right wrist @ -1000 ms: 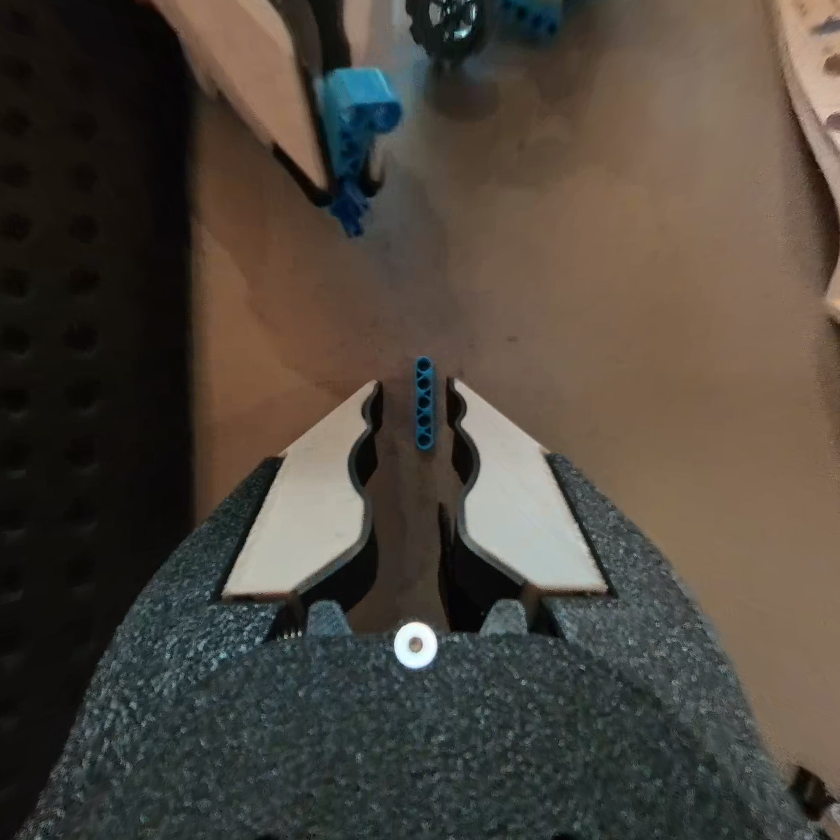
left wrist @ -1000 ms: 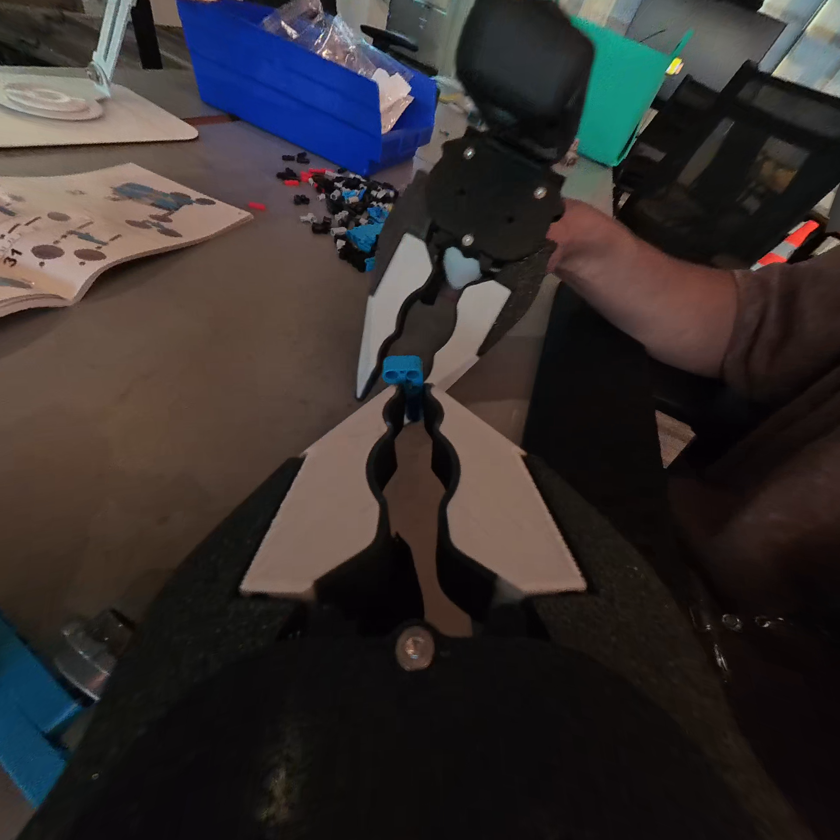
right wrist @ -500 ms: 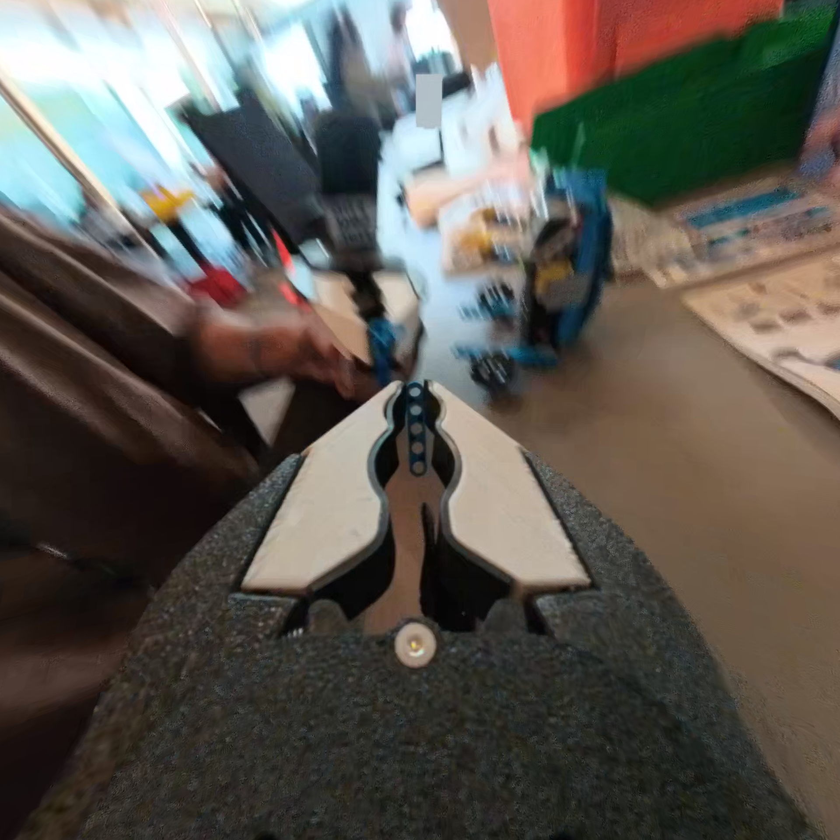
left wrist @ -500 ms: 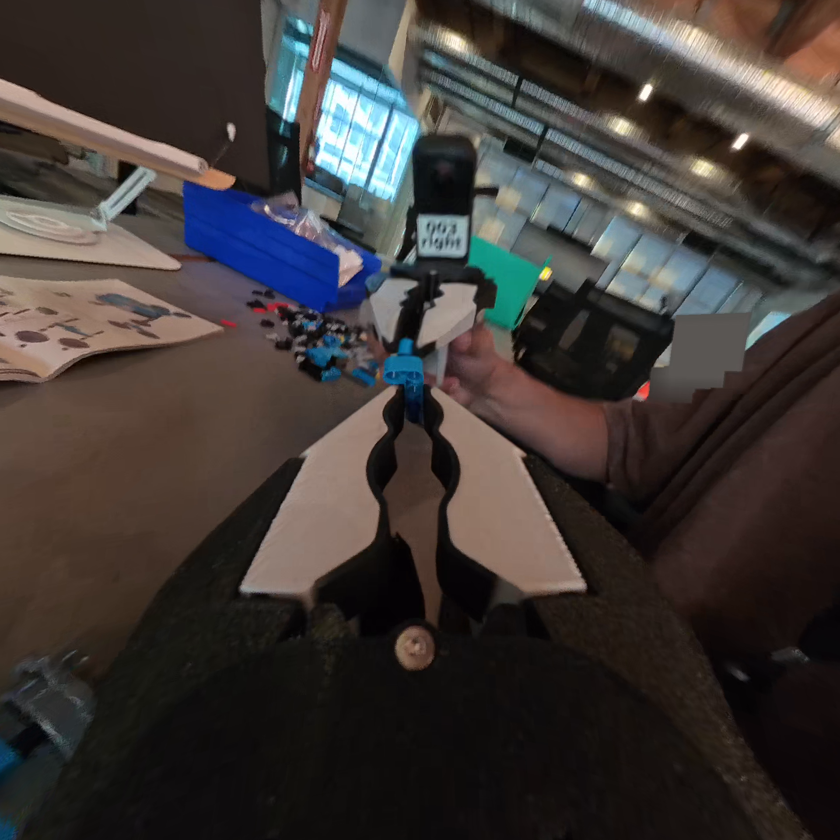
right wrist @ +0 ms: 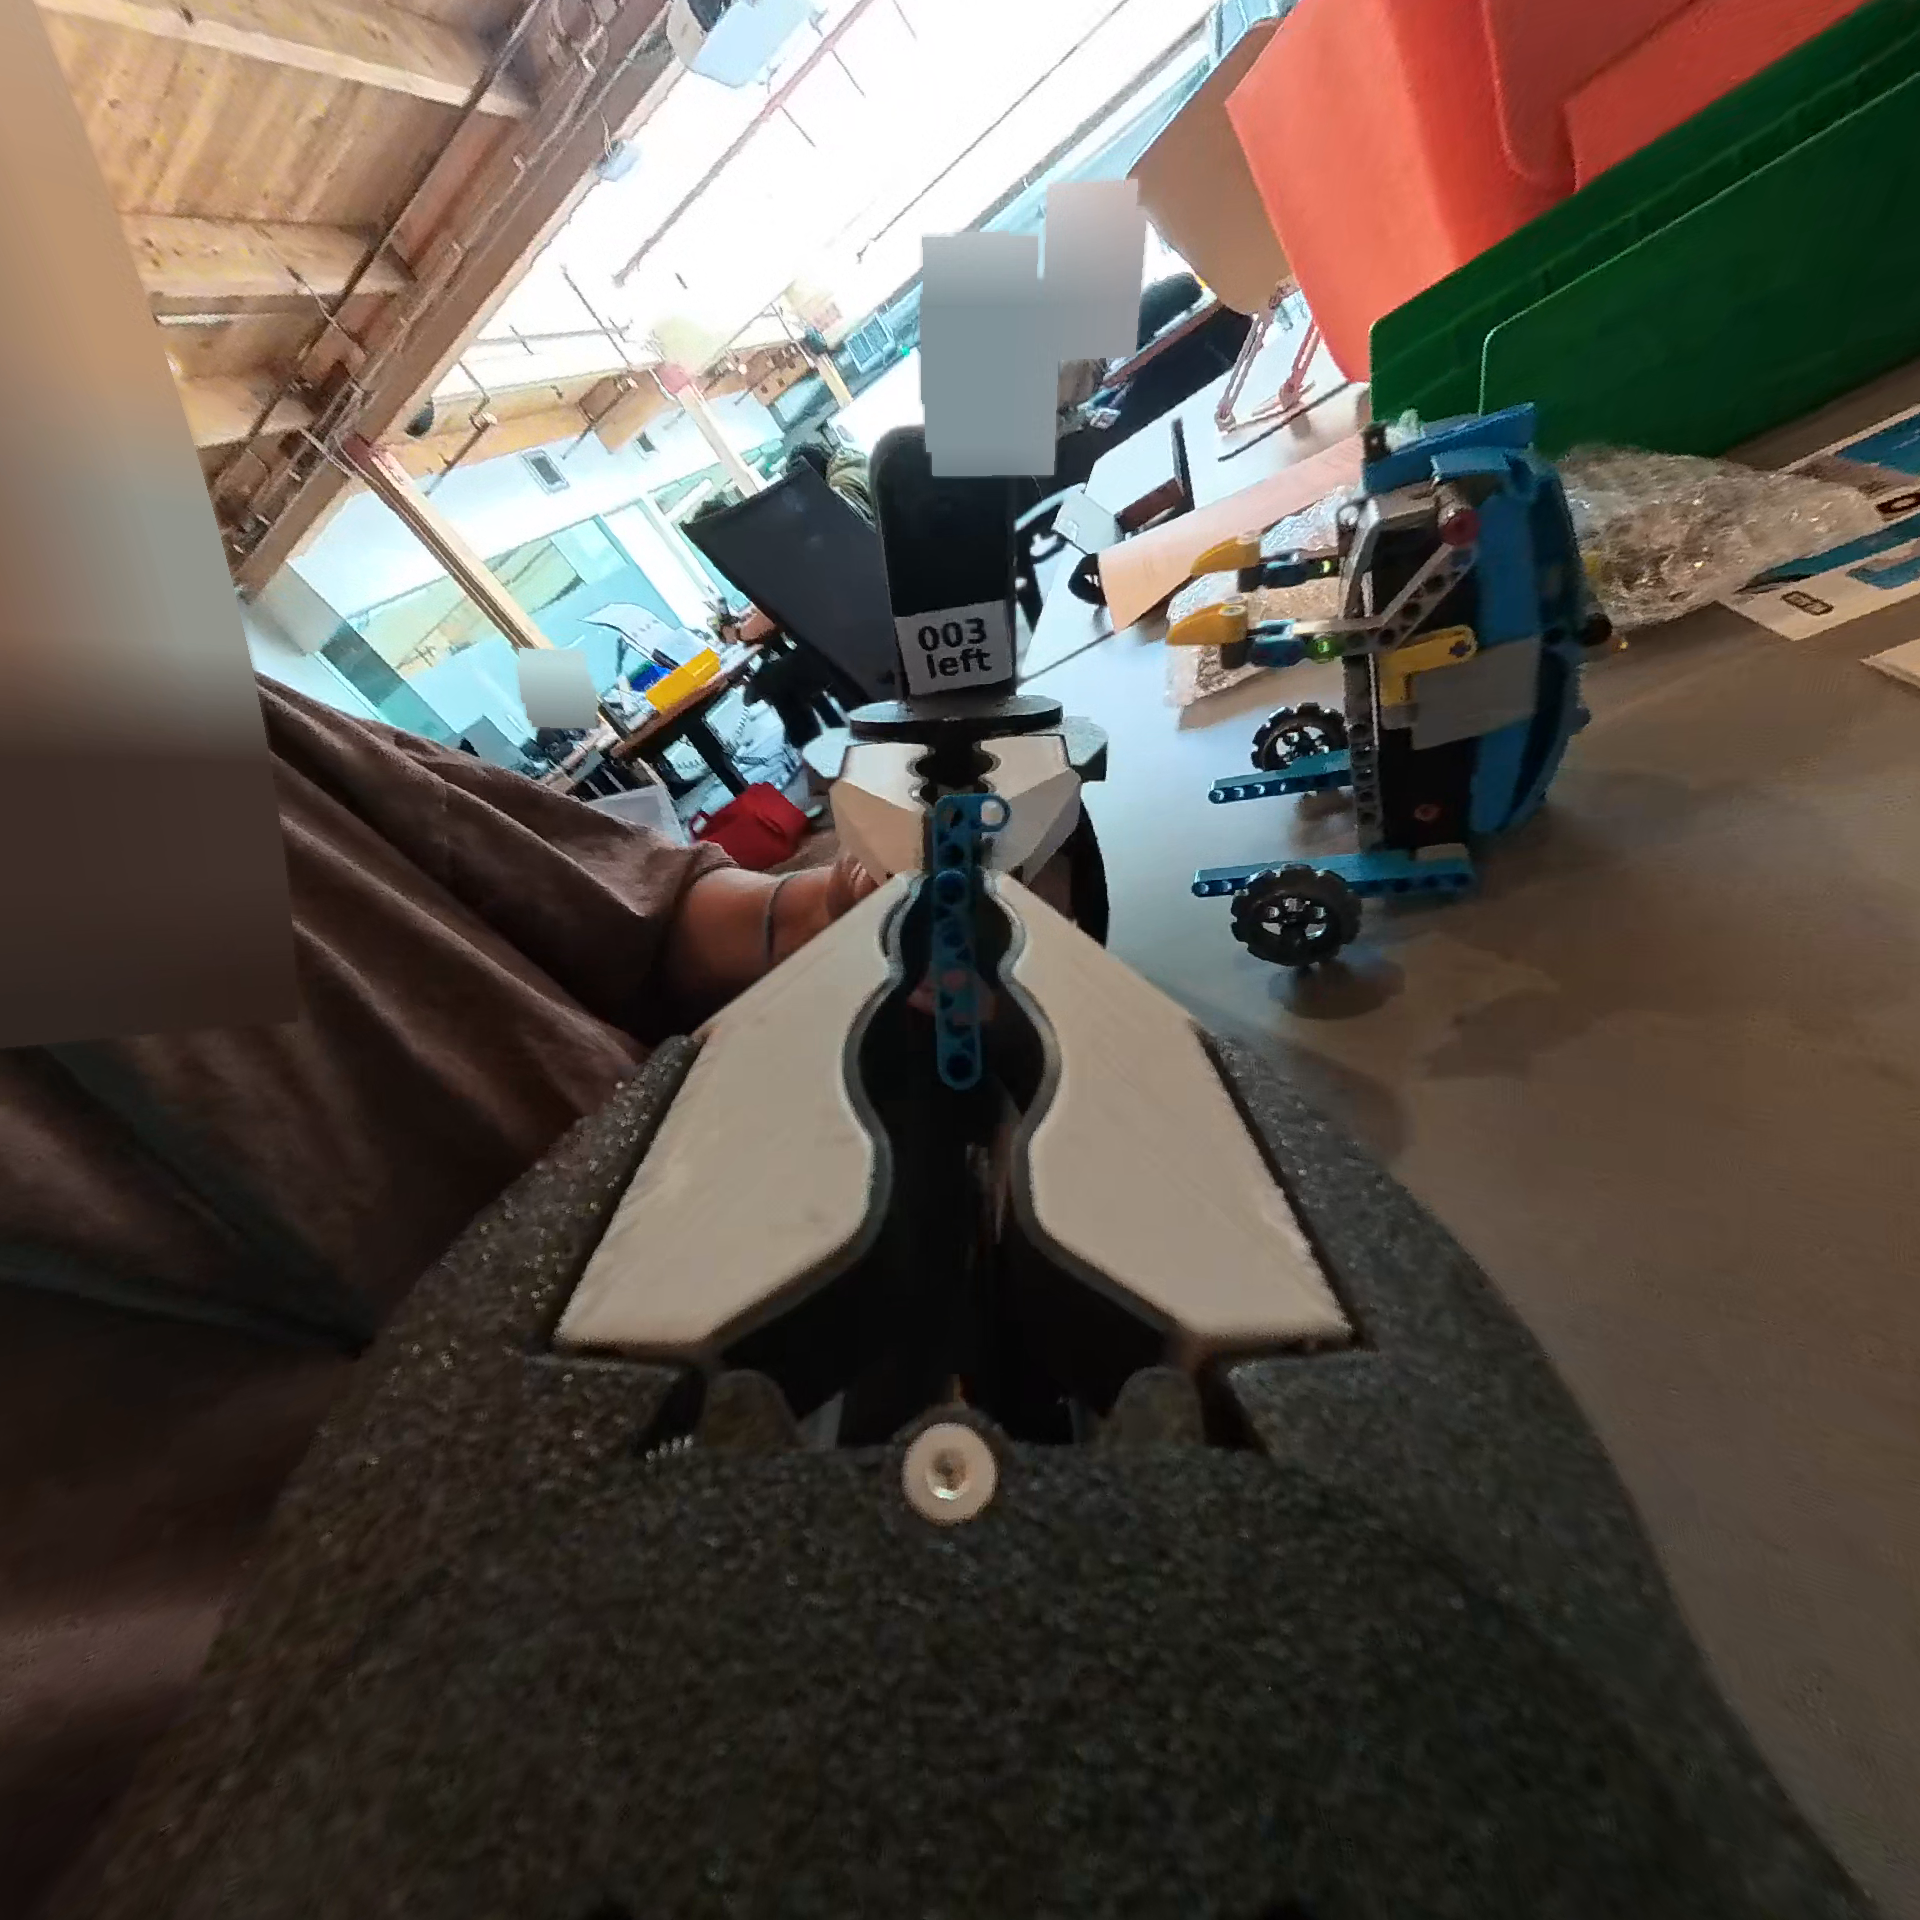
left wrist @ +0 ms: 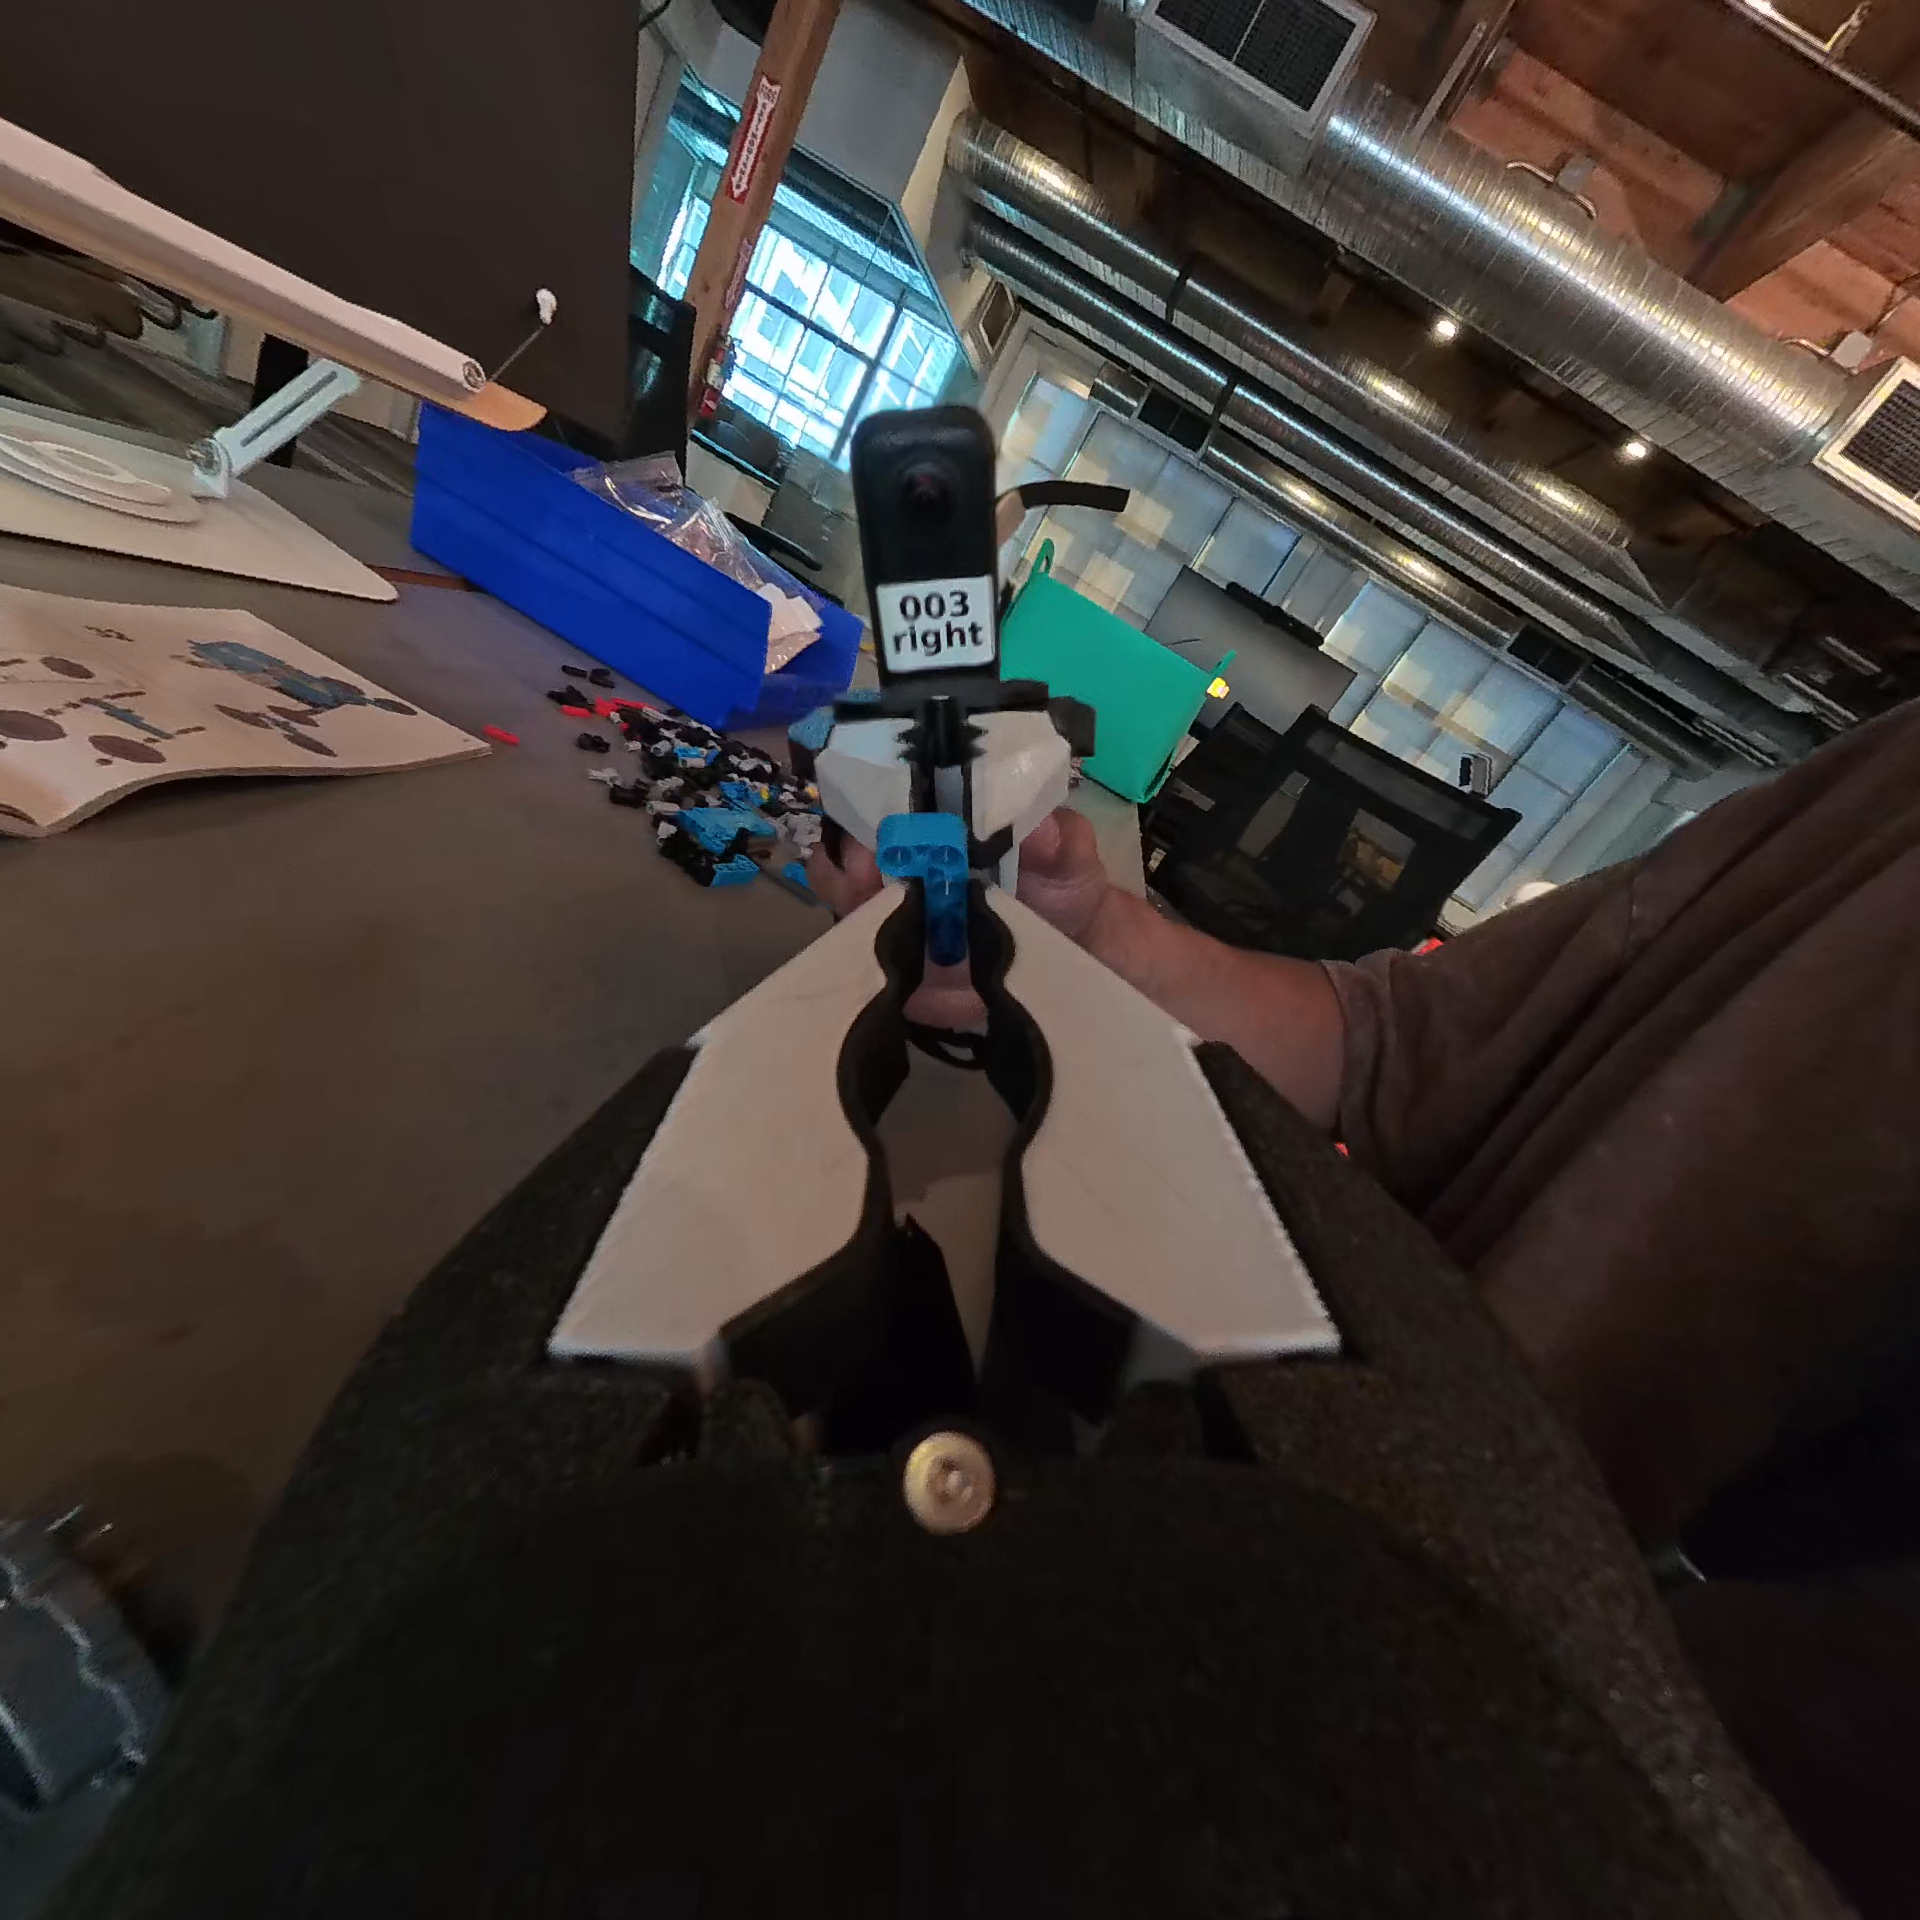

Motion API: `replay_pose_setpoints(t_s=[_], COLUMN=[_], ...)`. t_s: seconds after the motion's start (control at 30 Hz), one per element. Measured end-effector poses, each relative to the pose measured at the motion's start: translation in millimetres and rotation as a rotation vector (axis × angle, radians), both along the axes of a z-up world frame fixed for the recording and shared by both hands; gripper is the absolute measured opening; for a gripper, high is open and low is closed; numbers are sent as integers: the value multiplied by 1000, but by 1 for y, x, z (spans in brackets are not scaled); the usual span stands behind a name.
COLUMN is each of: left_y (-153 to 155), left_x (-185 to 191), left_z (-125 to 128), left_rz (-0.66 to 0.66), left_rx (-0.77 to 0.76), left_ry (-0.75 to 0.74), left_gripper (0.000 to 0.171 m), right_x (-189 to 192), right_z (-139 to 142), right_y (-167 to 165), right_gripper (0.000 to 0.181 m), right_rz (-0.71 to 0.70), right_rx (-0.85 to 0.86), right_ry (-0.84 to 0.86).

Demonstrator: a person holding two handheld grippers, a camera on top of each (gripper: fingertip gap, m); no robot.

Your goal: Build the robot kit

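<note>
My left gripper is shut on a small blue connector piece whose head sticks out past the fingertips. My right gripper is shut on a thin blue beam with holes, which runs lengthwise between the fingers. Both grippers are held above the table and point at each other, tips close. The right gripper shows head-on in the left wrist view, and the left gripper shows head-on in the right wrist view. I cannot tell whether the two pieces touch.
A grey table carries a blue bin, a pile of small loose pieces, an open booklet and a green container. A partly built blue wheeled model stands to the right. A brown sleeve is close by. My two grippers' fingertips are within a few centimetres of each other.
My right gripper shut on the thin beam that lay on the table and lifted it. Both grippers tilted up from the table to face each other. The left kept its piece.
</note>
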State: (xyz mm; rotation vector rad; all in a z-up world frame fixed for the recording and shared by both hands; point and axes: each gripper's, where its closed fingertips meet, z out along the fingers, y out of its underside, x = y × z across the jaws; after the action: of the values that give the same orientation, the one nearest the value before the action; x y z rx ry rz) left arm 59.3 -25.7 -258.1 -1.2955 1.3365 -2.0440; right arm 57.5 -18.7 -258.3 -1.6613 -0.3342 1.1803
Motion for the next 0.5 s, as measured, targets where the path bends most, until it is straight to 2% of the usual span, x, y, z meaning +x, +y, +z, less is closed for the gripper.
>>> replay_pose_setpoints(t_s=[0.2,0.37,0.5], left_y=[4,8,12], left_x=[1,-1,1], left_z=[8,16,16], left_rz=[60,95,133], left_rx=[-47,-95,-94], left_ry=[-43,-87,-94], left_gripper=[6,6,6], right_x=[1,-1,-1], right_z=[8,15,14], right_y=[3,7,9], right_gripper=[8,7,6], right_rz=[6,-31,-88], right_rx=[-11,9,39], right_ry=[181,258,199])
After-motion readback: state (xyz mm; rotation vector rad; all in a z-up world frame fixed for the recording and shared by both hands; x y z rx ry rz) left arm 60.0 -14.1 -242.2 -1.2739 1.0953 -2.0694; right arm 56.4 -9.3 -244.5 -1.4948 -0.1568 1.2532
